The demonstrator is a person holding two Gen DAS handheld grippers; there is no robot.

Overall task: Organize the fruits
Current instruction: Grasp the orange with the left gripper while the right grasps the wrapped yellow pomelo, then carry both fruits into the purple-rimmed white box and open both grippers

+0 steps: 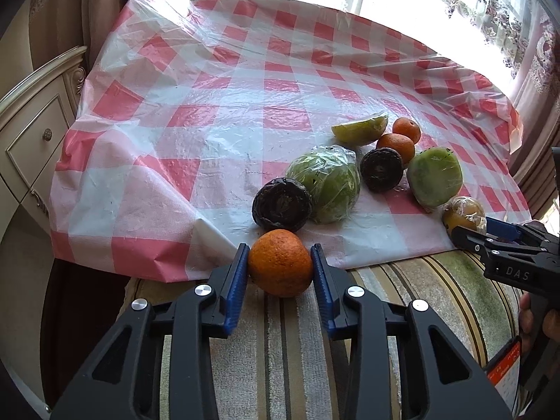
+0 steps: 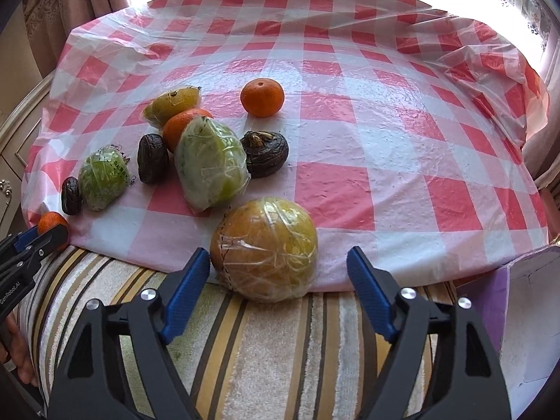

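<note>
Your left gripper is squeezed tight on the small orange at the checked sheet's near edge. Your right gripper sits apart around the wrapped yellow fruit, one pad touching. I think you should close it, then lift both.

Red-and-white checked plastic sheet, crinkled, spread over a striped towel-like cover bare along the sheet's near edge. Left of the sheet, cream cabinet with a knobbed drawer. Behind the sheet, bright window with patterned curtains. Purple box by the sheet's near right corner.
</note>
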